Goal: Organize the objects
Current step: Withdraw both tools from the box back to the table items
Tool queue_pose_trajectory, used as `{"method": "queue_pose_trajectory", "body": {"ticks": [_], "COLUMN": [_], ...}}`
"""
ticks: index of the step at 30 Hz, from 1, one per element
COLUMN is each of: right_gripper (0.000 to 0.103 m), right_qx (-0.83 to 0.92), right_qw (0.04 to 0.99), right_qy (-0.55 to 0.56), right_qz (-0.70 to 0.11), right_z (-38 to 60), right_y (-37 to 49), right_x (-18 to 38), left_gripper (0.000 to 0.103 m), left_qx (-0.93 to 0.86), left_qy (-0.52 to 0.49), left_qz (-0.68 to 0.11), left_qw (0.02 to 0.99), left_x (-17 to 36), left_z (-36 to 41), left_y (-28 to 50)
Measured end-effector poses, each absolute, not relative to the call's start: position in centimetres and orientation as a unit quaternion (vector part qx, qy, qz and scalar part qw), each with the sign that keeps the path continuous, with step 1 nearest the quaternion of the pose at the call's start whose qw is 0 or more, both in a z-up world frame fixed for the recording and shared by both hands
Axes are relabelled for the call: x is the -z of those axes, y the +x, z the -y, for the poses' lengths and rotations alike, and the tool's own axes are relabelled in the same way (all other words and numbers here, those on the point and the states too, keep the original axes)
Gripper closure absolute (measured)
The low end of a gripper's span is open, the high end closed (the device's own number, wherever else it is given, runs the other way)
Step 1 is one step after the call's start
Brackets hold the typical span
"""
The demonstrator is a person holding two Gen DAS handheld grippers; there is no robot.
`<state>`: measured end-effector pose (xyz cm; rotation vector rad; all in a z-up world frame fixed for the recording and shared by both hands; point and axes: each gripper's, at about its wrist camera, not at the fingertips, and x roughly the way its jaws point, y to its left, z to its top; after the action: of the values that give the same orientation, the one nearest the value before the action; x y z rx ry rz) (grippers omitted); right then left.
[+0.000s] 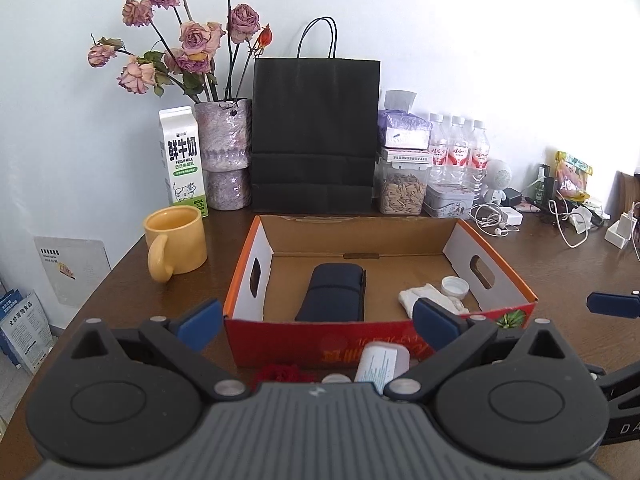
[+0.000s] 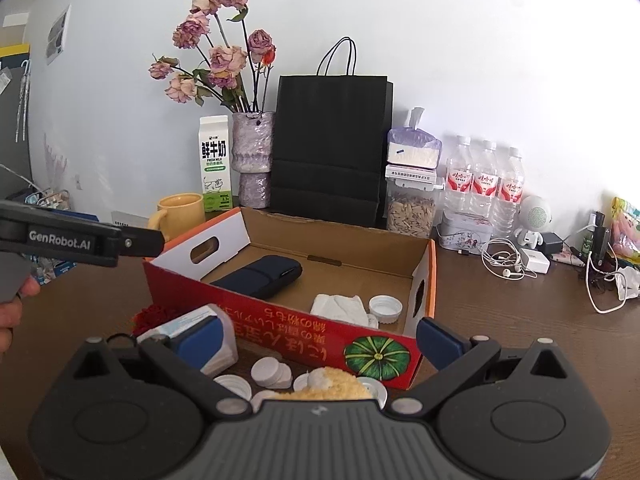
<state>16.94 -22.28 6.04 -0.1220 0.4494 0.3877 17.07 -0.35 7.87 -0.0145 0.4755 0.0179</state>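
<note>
Cardboard box, red/orange outside w/ a pumpkin print, sits open-topped mid-table in front of a black paper bag. Inside the box: dark blue pouch lying flat left of centre, crumpled white cloth to the right, white bottle cap just beside the cloth near the right wall.

Left gripper hovers in front of the box's near wall, fingers spread wide, nothing between them. Below it, on the table against the box front: white plastic container w/ a printed label, and a dark red fuzzy item.

Right gripper is also at the near side, toward the box's right corner, fingers apart and empty; its left pad overlaps the white container in view, contact can't be told. Under it: several white caps loose on the table, plus a yellowish crumbly lump.

Yellow mug stands left of the box, milk carton and vase of dried roses behind it. Right rear: seed jar, water bottles, tangled earphones.
</note>
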Motion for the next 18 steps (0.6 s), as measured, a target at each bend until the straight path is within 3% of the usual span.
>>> {"method": "queue_pose_trajectory", "body": {"ticks": [18], "right_gripper": [0.0], "right_qx": [-0.187], "right_qw": [0.95], "right_qy": [-0.05], "right_qz": [-0.244], "right_z": [23.4], "right_y": [11.5], "right_x": [-3.9], "left_gripper": [0.0], "left_qx": [-0.015], "left_qy": [-0.014], "left_qz": [-0.258], "left_qw": [0.966], "left_x": [-5.4], "left_z": [-0.3], "left_y": [12.0]}}
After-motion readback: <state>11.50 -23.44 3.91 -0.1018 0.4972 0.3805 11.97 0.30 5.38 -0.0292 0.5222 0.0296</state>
